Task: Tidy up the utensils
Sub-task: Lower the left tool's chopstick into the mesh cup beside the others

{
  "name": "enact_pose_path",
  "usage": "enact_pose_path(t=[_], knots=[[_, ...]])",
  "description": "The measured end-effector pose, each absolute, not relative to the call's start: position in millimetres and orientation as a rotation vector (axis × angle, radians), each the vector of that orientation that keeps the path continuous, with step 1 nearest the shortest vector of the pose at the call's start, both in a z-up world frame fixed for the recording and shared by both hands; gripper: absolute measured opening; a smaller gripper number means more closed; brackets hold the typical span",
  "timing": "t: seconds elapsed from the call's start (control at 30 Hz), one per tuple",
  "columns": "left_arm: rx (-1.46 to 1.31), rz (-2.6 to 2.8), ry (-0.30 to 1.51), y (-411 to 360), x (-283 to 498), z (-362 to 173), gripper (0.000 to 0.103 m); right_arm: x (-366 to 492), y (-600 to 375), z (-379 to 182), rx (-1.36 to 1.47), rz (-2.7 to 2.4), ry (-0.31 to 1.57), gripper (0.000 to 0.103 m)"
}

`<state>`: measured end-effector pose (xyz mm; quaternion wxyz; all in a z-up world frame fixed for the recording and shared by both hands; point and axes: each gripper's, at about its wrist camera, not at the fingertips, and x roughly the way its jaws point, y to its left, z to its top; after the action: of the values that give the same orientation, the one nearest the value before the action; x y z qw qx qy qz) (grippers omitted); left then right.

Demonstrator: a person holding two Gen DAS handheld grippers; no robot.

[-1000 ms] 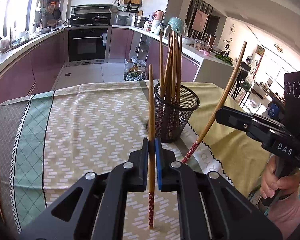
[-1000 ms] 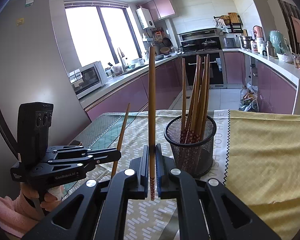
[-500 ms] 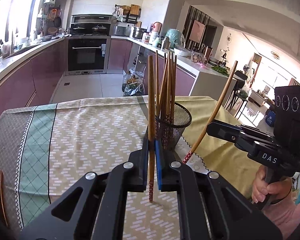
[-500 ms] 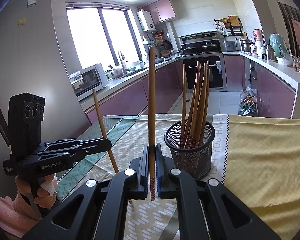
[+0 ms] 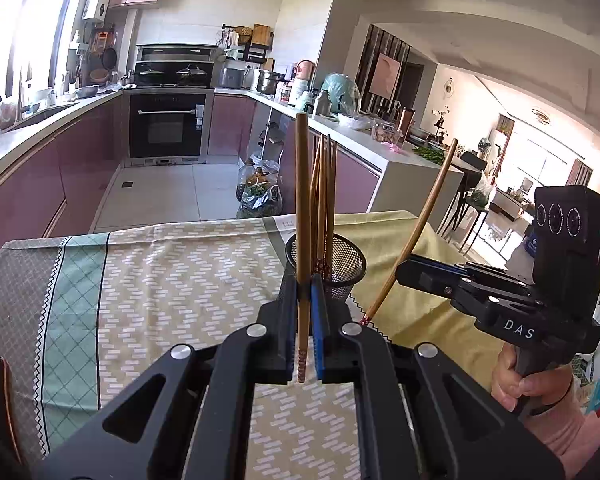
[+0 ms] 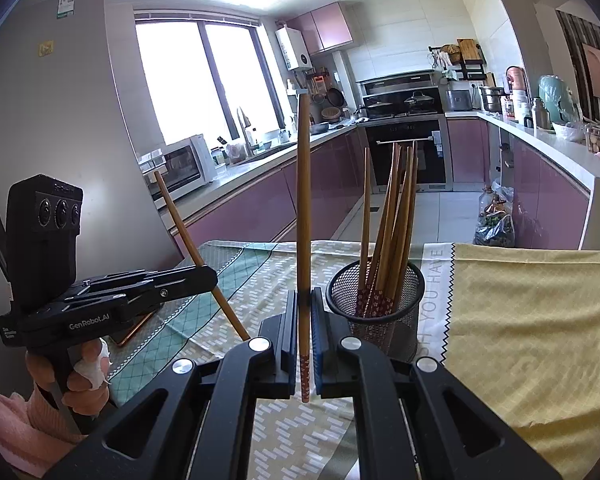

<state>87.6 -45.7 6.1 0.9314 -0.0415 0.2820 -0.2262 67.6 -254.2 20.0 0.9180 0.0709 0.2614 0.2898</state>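
Gripping 1 upright chopstick (image 5: 302, 216) each, both grippers (left gripper (image 5: 305, 334), right gripper (image 6: 305, 340)) hover near the table's far edge; the mesh holder (image 6: 376, 300) stands just ahead, nearer the right.

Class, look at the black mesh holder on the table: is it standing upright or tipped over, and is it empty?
Upright and not empty. The mesh holder stands on its base on the tablecloth, rim uppermost, with several chopsticks standing inside.

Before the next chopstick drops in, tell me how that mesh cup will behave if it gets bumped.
The mesh cup is open wire, so it is probably light. Its chopsticks stand far above the rim and lean to one side, so a knock up high may tip it. It stands on loose tablecloth, so it may slide.
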Motion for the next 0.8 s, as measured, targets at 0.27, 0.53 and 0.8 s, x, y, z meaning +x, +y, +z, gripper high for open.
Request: enact_pose_path(t=[0.27, 0.53, 0.8], knots=[[-0.075, -0.471, 0.544, -49.1, 89.2, 20.5, 0.007, 70.1, -255.8, 30.1, 0.142, 0.591, 0.511, 0.005], [-0.062, -0.484, 0.521, -55.5, 91.6, 31.3, 0.007, 70.4, -257.0, 35.4, 0.138, 0.593, 0.492, 0.005], [-0.048, -0.490, 0.497, -63.3, 90.9, 47.8, 0.007, 71.5, -258.1, 44.0, 0.137, 0.593, 0.467, 0.005]])
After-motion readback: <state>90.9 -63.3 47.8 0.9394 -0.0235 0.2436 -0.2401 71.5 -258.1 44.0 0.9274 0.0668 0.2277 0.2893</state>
